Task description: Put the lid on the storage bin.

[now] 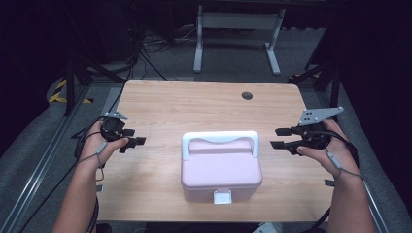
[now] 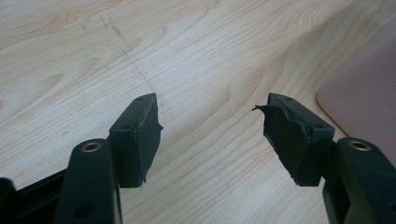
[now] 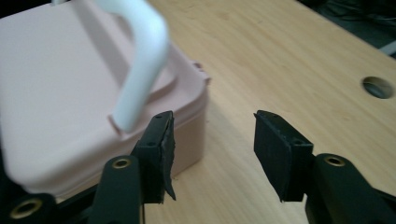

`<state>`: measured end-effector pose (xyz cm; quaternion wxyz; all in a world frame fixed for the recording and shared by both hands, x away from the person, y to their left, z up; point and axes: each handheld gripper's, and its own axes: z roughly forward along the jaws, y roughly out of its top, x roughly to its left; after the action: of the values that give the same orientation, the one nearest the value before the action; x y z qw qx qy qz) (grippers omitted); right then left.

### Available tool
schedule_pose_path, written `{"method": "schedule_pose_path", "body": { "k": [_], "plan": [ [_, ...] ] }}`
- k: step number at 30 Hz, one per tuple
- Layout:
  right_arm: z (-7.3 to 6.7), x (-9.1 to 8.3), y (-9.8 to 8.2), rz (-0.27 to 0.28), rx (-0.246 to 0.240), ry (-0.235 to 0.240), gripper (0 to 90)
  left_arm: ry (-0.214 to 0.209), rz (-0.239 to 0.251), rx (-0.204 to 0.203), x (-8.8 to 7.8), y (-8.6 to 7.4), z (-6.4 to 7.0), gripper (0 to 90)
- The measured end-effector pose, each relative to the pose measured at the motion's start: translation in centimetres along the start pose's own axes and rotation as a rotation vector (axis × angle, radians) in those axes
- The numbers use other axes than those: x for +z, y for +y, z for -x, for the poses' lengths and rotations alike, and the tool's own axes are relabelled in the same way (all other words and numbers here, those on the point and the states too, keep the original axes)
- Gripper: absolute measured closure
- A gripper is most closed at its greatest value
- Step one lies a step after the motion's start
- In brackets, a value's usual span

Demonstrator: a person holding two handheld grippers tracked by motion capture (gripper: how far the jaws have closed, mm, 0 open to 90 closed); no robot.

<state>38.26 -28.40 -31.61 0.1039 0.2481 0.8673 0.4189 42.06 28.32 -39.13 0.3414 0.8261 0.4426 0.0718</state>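
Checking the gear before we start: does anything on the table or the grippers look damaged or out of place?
The rubber pads look worn. On the left gripper one pad has a torn, curling top edge; on the right gripper one pad is ragged along its inner edge. The pink box sits square and closed on the table, handle up.

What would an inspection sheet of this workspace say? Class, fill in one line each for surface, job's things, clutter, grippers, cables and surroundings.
Surface: light wooden table, round grommet hole near the far edge.
Job's things: pink box with white handle raised and white front latch, lid down.
Clutter: nothing seen.
Grippers: left gripper and right gripper both open, hand-held either side of the box, touching nothing.
Cables: black cables on the floor beyond the table.
Surroundings: grey floor, white table frame behind, dark backdrop.
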Motion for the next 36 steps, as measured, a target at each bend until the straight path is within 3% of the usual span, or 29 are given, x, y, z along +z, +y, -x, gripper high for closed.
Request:
{"method": "schedule_pose_path", "body": {
  "k": [3, 7, 13, 19, 29, 32, 36],
  "plan": [
    [1.1, -0.1, -0.6, 0.013, 0.029, -0.047, 43.8, 0.007, -0.002, 0.003, 0.1, -0.1, -0.2, 36.4],
    [2.1, 0.2, -1.2, 0.011, 0.041, -0.051, 43.5, 0.04, -0.007, 0.018, 0.2, -0.2, -0.4, 37.5],
    [4.5, 1.0, -2.8, 0.033, 0.103, -0.12, 41.4, 0.031, -0.011, 0.0, 0.5, -0.3, -0.9, 36.1],
    [5.5, 1.7, -3.7, 0.033, 0.131, -0.159, 40.0, 0.026, -0.015, -0.011, 0.7, -0.5, -1.3, 36.1],
    [7.7, 3.6, -5.9, -0.009, 0.19, -0.236, 38.5, 0.023, -0.016, -0.038, 1.3, -0.8, -1.9, 35.5],
    [8.2, 4.1, -6.5, -0.032, 0.21, -0.239, 38.4, -0.005, 0.015, -0.075, 1.4, -0.8, -2.0, 35.7],
    [8.5, 4.8, -7.1, -0.069, 0.228, -0.245, 38.3, -0.008, 0.028, -0.07, 1.5, -0.7, -2.0, 35.1]
  ]
}}
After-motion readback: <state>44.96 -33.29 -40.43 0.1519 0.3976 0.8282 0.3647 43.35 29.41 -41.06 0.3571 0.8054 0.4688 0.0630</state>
